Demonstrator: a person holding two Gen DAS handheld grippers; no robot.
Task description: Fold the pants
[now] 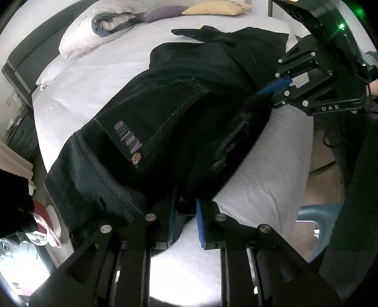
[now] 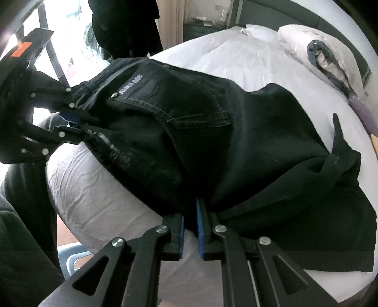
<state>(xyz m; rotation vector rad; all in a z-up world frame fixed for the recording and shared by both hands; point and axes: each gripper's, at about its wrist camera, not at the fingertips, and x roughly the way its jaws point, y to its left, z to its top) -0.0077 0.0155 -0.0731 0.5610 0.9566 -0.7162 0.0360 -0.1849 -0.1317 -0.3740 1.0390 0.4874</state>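
Black jeans (image 1: 179,113) lie bunched on a white bed (image 1: 94,87), waistband end toward the near edge, legs piled toward the far side. My left gripper (image 1: 185,207) is shut on the waistband of the jeans. My right gripper (image 1: 271,91) pinches the jeans further along the near edge. In the right wrist view my right gripper (image 2: 189,215) is shut on a fold of the jeans (image 2: 236,141), and the left gripper (image 2: 79,124) holds the waistband corner at the left, lifted off the bed (image 2: 99,193).
Pillows (image 1: 78,37) and a rolled grey garment (image 1: 104,23) lie at the head of the bed; purple and yellow cushions (image 1: 212,8) beyond. A dark headboard (image 2: 295,14) runs behind. A light blue stool (image 1: 319,219) stands beside the bed.
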